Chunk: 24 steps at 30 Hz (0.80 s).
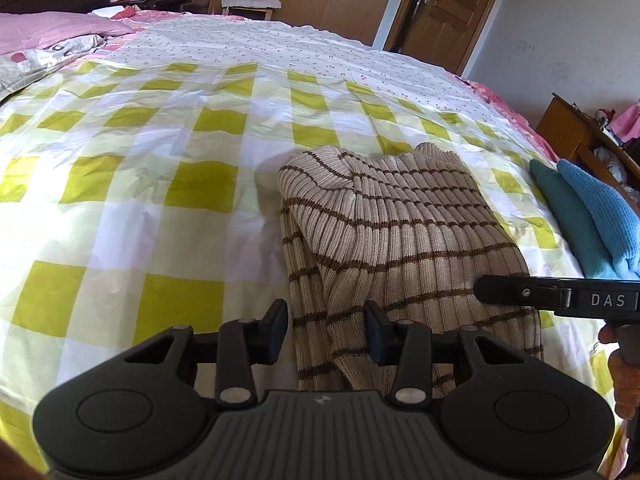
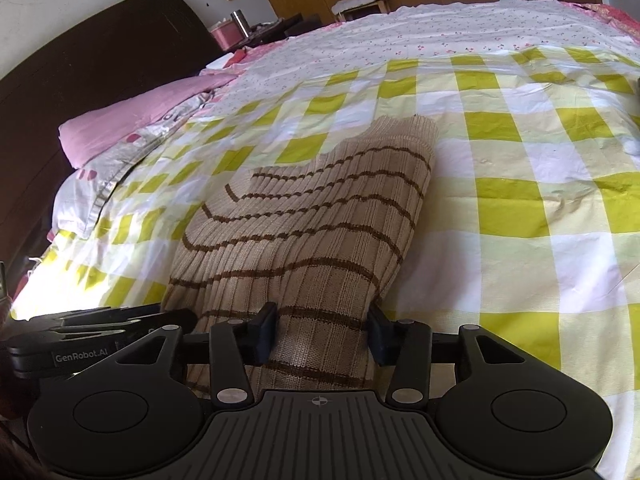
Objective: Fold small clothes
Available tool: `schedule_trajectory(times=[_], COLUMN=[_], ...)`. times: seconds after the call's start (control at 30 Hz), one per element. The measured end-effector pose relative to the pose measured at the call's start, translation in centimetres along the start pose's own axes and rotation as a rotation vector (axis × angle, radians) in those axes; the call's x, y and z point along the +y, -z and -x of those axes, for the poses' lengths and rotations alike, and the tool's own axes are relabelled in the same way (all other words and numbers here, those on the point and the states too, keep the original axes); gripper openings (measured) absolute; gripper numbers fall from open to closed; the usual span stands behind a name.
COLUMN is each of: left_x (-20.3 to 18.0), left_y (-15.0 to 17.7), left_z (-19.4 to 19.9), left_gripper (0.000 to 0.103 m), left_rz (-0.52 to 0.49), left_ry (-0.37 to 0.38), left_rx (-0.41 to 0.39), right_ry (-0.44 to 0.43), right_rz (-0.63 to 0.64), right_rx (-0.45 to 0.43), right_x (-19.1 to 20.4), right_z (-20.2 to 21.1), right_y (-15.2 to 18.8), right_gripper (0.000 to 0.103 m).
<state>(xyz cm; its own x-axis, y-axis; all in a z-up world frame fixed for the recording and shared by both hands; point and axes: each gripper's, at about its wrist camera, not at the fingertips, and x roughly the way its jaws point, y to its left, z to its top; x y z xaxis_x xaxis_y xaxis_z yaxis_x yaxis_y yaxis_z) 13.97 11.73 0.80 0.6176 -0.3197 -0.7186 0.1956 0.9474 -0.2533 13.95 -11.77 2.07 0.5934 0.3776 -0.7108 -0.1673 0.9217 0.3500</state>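
Observation:
A beige ribbed sweater with brown stripes (image 1: 400, 216) lies folded lengthwise on the yellow-and-white checked bedspread (image 1: 140, 184). My left gripper (image 1: 326, 330) is open, its jaws on either side of the sweater's near left edge. My right gripper (image 2: 322, 334) is open too, its jaws either side of the sweater (image 2: 312, 216) at its near end. The right gripper also shows from the side in the left wrist view (image 1: 480, 290), resting on the sweater's right part. The left gripper's body (image 2: 80, 344) appears at the lower left of the right wrist view.
Folded teal and blue knitwear (image 1: 588, 216) lies at the bed's right edge. Pink pillows (image 2: 140, 120) and a dark headboard (image 2: 80, 80) are at the left. A wooden cabinet (image 1: 576, 132) stands right of the bed, a door (image 1: 444, 12) beyond.

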Motion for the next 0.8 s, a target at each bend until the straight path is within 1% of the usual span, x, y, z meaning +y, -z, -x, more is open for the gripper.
schedule_trajectory(times=[0.07, 0.2, 0.27, 0.3, 0.43, 0.53, 0.6, 0.67, 0.73, 0.8], left_x=[-0.8, -2.1, -2.6, -2.8, -3.6, -4.0, -4.2, -4.2, -4.1, -4.2], left_y=[0.0, 0.1, 0.3, 0.5, 1.5, 2.3, 2.8, 3.2, 3.6, 3.8], left_z=[0.7, 1.9, 2.4, 2.6, 3.3, 3.4, 3.1, 2.5, 2.4, 2.6], left_gripper=[0.048, 0.048, 0.049, 0.051, 0.055, 0.059, 0.061, 0.061, 0.061, 0.061], left_rz=[-0.033, -0.082, -0.090, -0.095, -0.106, -0.115, -0.129, -0.137, -0.128, -0.124], left_ry=[-0.033, -0.070, -0.095, -0.110, -0.130, -0.150, -0.184, -0.220, -0.223, -0.225], left_rx=[-0.017, -0.045, -0.048, -0.049, -0.056, -0.054, -0.050, -0.030, -0.023, -0.027], right_ry=[0.021, 0.090, 0.093, 0.091, 0.103, 0.147, 0.169, 0.180, 0.172, 0.174], right_rz=[0.015, 0.099, 0.122, 0.129, 0.158, 0.156, 0.149, 0.127, 0.111, 0.132], right_rx=[-0.018, -0.080, -0.094, -0.096, -0.071, -0.020, 0.000, 0.006, -0.002, -0.023], right_x=[0.4, 1.7, 2.5, 2.8, 3.9, 4.0, 3.7, 3.3, 3.3, 3.7], right_z=[0.9, 3.4, 4.4, 4.7, 4.8, 3.7, 3.0, 2.7, 3.2, 4.0], right_y=[0.1, 0.9, 1.5, 1.8, 3.5, 4.6, 5.2, 5.5, 5.5, 5.5], right_gripper=[0.047, 0.047, 0.047, 0.047, 0.046, 0.046, 0.046, 0.046, 0.046, 0.046])
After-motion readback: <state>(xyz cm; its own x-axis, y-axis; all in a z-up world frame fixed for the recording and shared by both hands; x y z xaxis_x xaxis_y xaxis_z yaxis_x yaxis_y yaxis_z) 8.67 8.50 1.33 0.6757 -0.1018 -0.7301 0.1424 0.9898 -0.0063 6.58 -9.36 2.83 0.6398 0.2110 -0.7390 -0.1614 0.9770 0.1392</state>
